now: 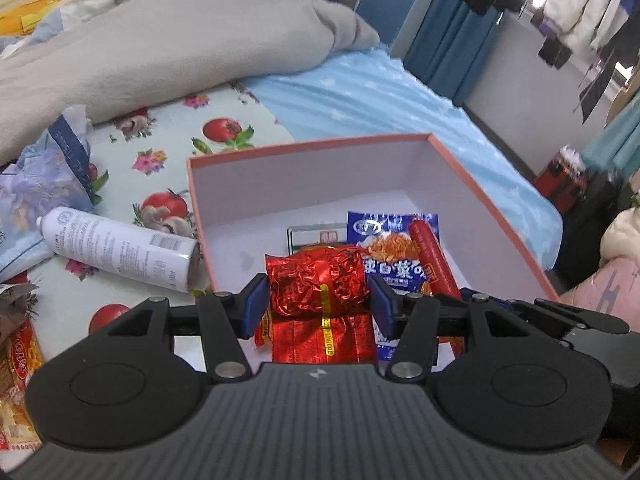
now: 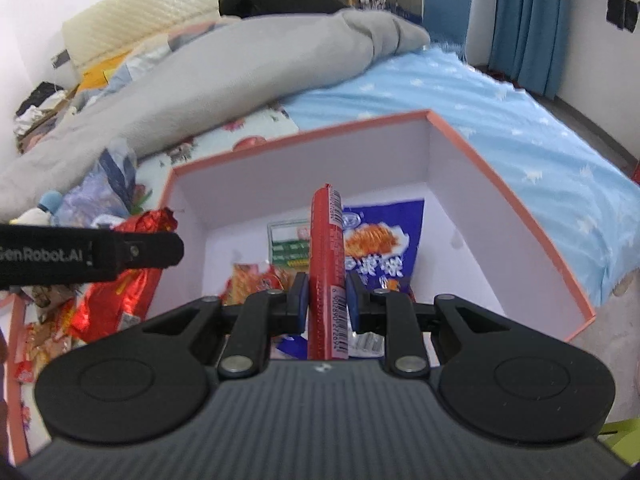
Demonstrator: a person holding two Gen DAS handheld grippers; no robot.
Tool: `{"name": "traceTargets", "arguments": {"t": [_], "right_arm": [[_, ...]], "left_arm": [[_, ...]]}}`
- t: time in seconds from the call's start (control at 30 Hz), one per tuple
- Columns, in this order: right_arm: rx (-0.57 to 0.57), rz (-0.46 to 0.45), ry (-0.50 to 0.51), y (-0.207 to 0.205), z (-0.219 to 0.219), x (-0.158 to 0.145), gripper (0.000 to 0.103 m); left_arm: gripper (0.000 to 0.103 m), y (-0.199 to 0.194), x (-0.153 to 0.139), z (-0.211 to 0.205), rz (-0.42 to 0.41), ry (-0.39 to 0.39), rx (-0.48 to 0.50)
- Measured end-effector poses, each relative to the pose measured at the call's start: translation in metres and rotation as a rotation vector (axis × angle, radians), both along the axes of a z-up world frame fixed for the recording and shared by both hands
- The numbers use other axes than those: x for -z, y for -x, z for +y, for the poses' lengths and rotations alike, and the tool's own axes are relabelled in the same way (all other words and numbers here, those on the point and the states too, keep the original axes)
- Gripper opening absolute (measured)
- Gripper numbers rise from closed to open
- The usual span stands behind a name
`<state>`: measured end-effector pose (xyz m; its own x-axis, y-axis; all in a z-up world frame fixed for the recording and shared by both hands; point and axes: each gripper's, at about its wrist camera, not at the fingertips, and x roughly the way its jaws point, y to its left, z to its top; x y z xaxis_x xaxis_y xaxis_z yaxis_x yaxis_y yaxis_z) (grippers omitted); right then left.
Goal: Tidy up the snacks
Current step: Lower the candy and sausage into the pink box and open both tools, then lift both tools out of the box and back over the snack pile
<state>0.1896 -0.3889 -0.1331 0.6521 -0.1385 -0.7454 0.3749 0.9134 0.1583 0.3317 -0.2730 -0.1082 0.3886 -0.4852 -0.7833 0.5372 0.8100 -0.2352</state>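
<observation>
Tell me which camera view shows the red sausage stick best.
The right wrist view: the red sausage stick stands upright, dead centre, clamped in the right hand-held gripper, barcode readable. The left wrist view catches it only slantwise at the side, its lower end hidden behind the gripper.

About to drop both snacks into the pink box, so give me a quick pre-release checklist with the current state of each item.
1. Left gripper jaws clamp the crinkled red foil packet: ok.
2. Right gripper jaws clamp the red sausage stick: ok.
3. Pink-rimmed white cardboard box open: ok.
4. Bare box floor left for both: ok.
5. Blue printed snack bag lies flat inside: ok.
6. Height above the floor: cannot tell.
</observation>
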Motion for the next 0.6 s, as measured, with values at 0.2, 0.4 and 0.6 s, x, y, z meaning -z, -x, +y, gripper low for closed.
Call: {"name": "traceTargets", "arguments": {"t": [0.2,0.4,0.6], "right_arm": [[0.010,0.044,-0.044,0.000,-0.012,0.021,0.024],[0.012,0.052,-0.054,0.004,-0.012,0.022,0.025],[0.003,-0.019,-0.035,0.015,-0.005,-0.004,0.030]], "left_arm": [[0.060,-0.005,0.011,-0.012,0.025,-0.035,0.008],[0.072,0.000,0.006,-0.012,0.001,-0.085,0.012],[0.073,0.012,-0.012,0.004,-0.025,-0.056,-0.012]]}}
